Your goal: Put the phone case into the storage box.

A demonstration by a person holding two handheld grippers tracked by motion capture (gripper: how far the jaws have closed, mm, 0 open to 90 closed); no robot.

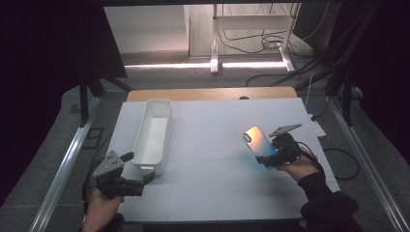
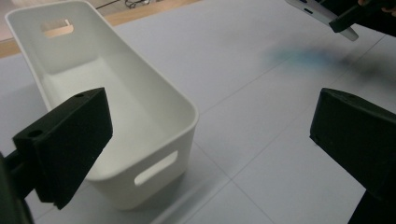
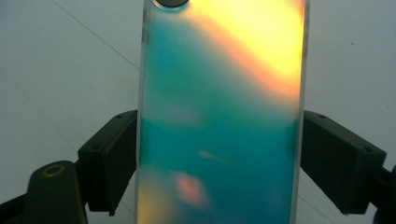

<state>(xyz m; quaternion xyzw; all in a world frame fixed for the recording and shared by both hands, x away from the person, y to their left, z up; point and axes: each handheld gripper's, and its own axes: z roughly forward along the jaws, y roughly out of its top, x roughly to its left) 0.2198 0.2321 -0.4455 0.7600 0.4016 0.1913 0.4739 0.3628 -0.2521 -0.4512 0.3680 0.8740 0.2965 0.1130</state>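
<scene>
The high view takes in the whole pale grey surface [image 1: 212,145]. A long white plastic bin with slot handles [image 1: 153,135] stands on its left half. An iridescent phone case, teal shading to orange and yellow [image 1: 259,145], is held up over the right half.

The left gripper [image 1: 140,169] sits at the near left, in the person's left hand [image 1: 99,208], close by the bin's near end. The left gripper view adds what the high view cannot: the bin [image 2: 116,107] is empty inside, and its near end wall lies between the two black fingers [image 2: 65,144]. They stand wide apart, holding nothing and clear of the bin.

The right gripper [image 1: 270,157] is raised above the surface in the right hand [image 1: 302,169]. In the right gripper view its fingers [image 3: 109,158] press against the two long edges of the case [image 3: 219,130], clamped on it. The camera cut-out shows at the case's far end.
</scene>
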